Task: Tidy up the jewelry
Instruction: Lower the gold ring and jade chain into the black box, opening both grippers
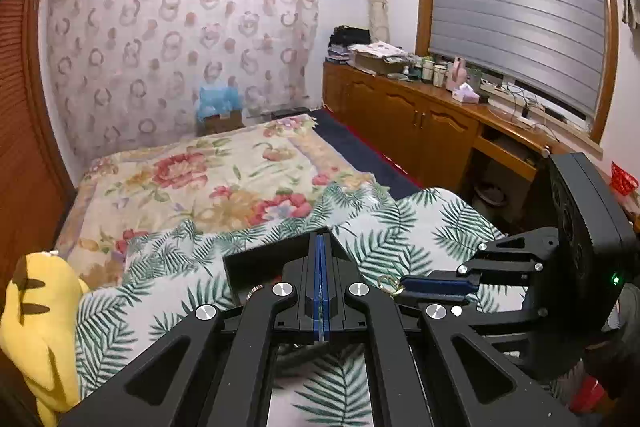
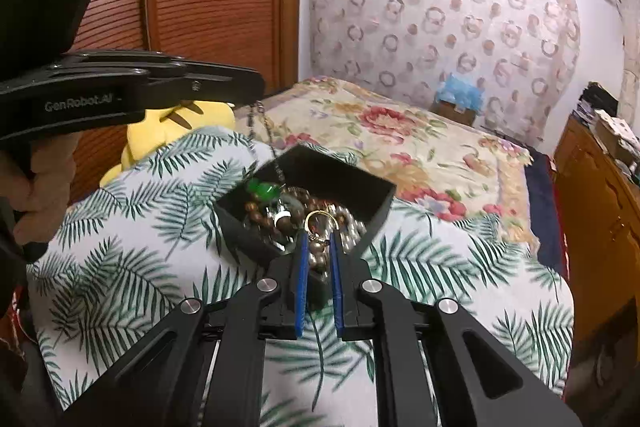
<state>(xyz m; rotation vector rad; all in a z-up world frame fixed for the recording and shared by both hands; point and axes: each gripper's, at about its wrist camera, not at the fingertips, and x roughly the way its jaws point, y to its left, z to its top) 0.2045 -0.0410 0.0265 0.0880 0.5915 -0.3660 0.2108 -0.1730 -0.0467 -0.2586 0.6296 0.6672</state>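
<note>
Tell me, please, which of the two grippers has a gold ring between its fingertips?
The right gripper: a gold ring sits at its fingertips above the black jewelry box. The left gripper is fully shut, with a dark chain hanging from it.

The box (image 2: 308,203) sits on the leaf-print cover (image 2: 132,227) at the near end of the bed (image 2: 420,139). Beads (image 2: 280,211) lie in the box. A plush toy (image 2: 168,135) lies left of it, cabinets (image 2: 600,227) right, a curtain (image 2: 440,19) behind.
</note>
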